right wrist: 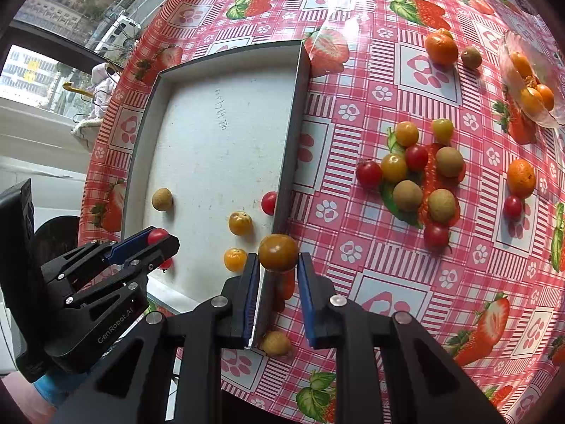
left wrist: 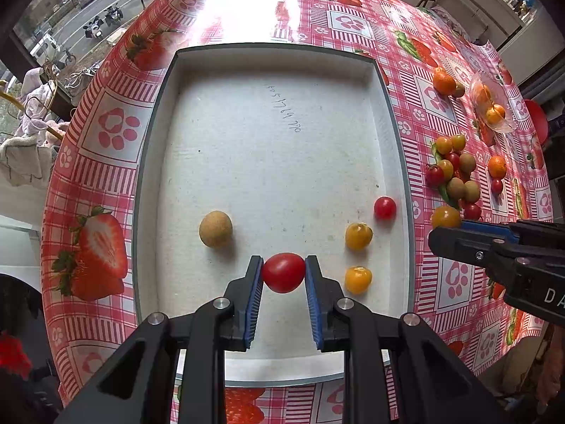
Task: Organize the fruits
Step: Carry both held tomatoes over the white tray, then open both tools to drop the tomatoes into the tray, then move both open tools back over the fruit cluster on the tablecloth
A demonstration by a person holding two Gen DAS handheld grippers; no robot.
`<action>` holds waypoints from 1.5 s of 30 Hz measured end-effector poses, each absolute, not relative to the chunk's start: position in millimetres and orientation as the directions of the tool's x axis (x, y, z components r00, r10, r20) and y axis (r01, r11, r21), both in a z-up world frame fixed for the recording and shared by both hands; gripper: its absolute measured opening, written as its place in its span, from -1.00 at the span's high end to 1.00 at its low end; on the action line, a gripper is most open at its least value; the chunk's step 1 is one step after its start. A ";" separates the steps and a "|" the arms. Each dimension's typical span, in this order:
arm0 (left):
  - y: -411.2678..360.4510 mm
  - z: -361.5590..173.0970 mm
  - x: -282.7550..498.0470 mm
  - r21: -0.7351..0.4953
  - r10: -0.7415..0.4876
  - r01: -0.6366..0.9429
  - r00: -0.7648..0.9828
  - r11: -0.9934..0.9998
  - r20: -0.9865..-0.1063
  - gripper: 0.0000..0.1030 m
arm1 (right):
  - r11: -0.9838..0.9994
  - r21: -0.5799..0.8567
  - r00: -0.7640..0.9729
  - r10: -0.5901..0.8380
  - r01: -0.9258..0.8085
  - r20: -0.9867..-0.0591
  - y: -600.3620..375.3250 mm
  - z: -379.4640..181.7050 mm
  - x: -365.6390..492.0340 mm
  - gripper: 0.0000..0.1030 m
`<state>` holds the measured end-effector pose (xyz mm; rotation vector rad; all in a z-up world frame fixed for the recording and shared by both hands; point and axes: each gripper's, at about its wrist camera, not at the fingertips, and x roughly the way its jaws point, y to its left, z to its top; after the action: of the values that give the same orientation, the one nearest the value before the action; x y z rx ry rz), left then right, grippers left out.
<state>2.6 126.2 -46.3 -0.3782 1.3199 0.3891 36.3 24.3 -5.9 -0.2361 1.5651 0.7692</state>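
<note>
The left gripper (left wrist: 283,271) pinches a red tomato (left wrist: 283,272), its long axis crosswise between the jaws, over the tray (left wrist: 282,56) at 6 o'clock. The right gripper (right wrist: 278,260) pinches a round yellow-brown tomato (right wrist: 278,252) at its jaw tips, above the tray's 3 o'clock wall.

red tomato (left wrist: 283,272), amber tomato (right wrist: 278,252), both gripped

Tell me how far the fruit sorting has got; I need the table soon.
Early. Four fruits lie in the tray: a longan, a red tomato, two yellow ones. The left gripper holds a red tomato, the right gripper an orange-brown one. The pile on the tablecloth remains.
</note>
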 end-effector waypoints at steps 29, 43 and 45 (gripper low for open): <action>134.8 -84.1 38.6 0.002 0.071 -0.472 0.130 0.882 -0.989 0.31 | 0.713 0.275 -0.208 0.183 -0.645 -0.961 119.8 -65.1 42.7 0.22; 136.7 -61.3 29.9 0.038 0.124 -0.479 0.150 0.877 -0.981 -0.51 | 0.714 0.321 -0.207 0.245 -0.622 -0.947 109.9 -37.9 41.7 -0.62; 133.5 -59.5 29.7 0.050 0.130 -0.464 0.143 0.884 -0.981 -0.51 | 0.714 0.328 -0.205 0.257 -0.618 -0.945 105.1 -31.7 40.3 -0.63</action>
<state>29.7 133.5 -59.5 -0.2933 1.3652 0.4377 40.3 105.1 -31.7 -0.3018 1.5898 0.8168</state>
